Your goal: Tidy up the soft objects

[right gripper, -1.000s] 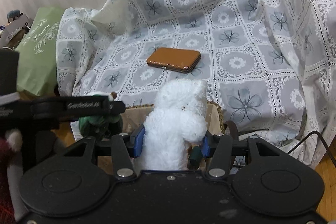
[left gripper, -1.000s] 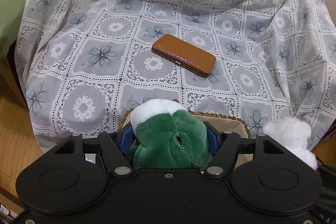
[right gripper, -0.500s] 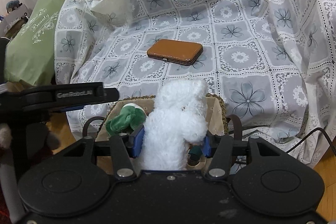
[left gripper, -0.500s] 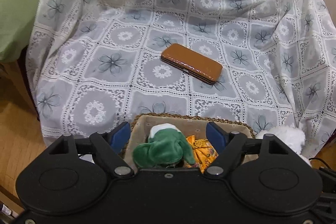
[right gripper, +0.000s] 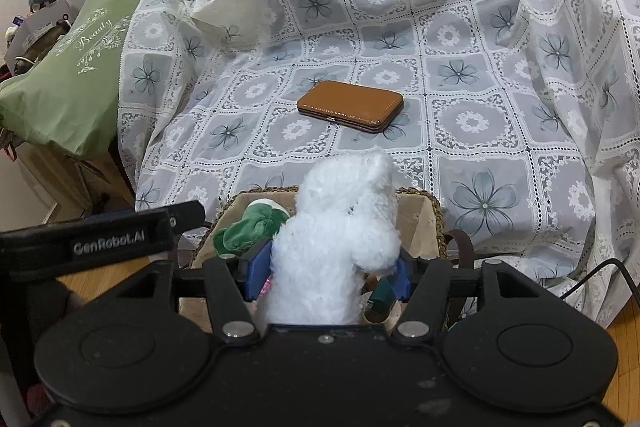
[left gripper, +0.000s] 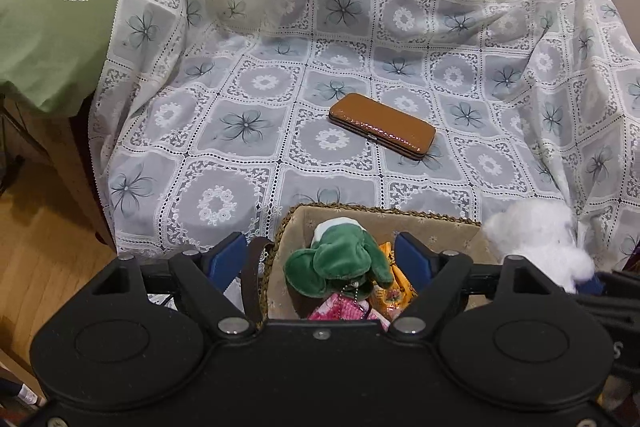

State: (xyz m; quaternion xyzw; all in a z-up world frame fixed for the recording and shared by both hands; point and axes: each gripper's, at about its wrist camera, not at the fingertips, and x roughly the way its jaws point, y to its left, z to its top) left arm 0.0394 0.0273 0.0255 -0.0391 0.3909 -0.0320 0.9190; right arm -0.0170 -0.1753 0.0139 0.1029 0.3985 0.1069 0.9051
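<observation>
A green plush toy lies in a woven basket with a beige liner, on top of pink and orange soft items. My left gripper is open above the basket, its blue pads either side of the green toy and apart from it. My right gripper is shut on a white fluffy plush toy and holds it over the basket's right part. The white toy also shows in the left wrist view. The green toy shows in the right wrist view.
A brown leather case lies on the floral lace cloth that covers the seat behind the basket. A green bag printed "Beauty" sits at the left. Wooden floor shows lower left. A black cable runs at the right.
My left gripper has opened and let the green toy drop into the basket, then drawn back and up. My right gripper still holds the white toy, barely moved.
</observation>
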